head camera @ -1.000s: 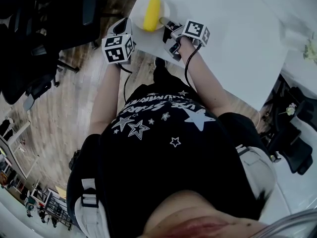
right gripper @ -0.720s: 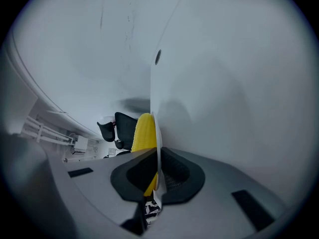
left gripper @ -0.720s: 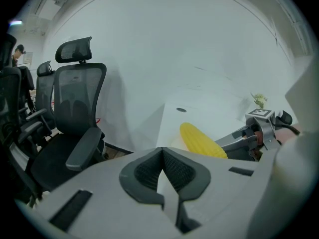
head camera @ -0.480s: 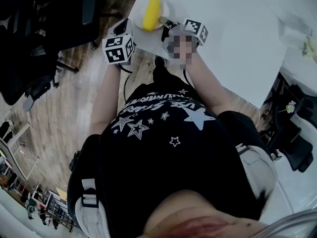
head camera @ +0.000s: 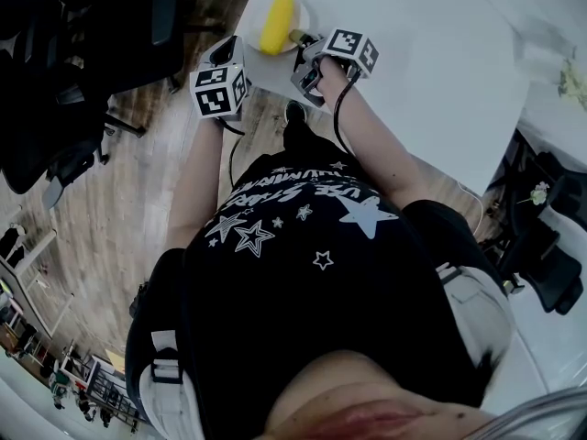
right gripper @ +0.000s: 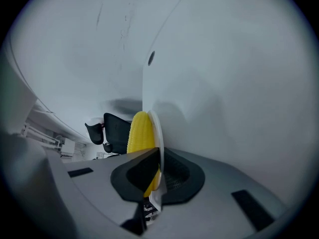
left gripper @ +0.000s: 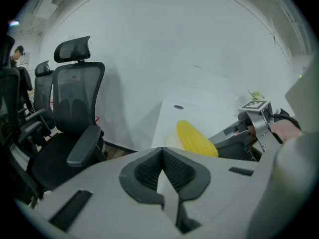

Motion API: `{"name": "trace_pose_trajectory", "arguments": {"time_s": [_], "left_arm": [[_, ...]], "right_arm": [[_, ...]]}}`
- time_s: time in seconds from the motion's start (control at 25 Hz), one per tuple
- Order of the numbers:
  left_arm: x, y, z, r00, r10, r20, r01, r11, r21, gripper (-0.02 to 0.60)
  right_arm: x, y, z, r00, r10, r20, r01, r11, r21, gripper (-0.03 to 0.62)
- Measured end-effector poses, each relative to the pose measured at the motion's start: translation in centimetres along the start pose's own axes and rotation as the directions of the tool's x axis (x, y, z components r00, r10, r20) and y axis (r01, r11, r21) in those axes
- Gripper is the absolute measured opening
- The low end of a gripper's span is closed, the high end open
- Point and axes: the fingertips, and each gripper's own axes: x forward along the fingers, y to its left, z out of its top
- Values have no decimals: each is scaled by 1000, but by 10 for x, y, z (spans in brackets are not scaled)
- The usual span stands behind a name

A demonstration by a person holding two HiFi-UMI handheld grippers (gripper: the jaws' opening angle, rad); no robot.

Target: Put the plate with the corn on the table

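Yellow corn [head camera: 277, 23] rode a white plate [head camera: 302, 15] at the table [head camera: 413, 62] corner.
Head view: the right gripper [head camera: 301, 40] clenched the plate's near rim. Left gripper view: the left gripper [left gripper: 162, 171] was closed on nothing, with the corn ahead-right. Right gripper view: the rim sat between the pads, likely to steady it for setting down.

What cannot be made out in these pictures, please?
Whether the plate touches the table: too small in the head view, edge-on in the right gripper view.
The plate's near rim: the left tongs' body covers it in the left gripper view.
The pale greenish thing: head view, cut by the right edge, blurred.
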Motion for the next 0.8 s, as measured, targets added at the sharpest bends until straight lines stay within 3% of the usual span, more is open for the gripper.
{"name": "trace_pose_trajectory", "arguments": {"time_s": [0.44,0.8], "left_arm": [[-19,1,-5,1000,0,2,0,1000,23,5],[-30,-4,-7,1000,-1,8,1,999,34,5]], "right_arm": [[0,-1,-6,987,-160,32,163,980,-115,37],[-8,-3,-6,960,-273,53,278,926,-255,72]]}}
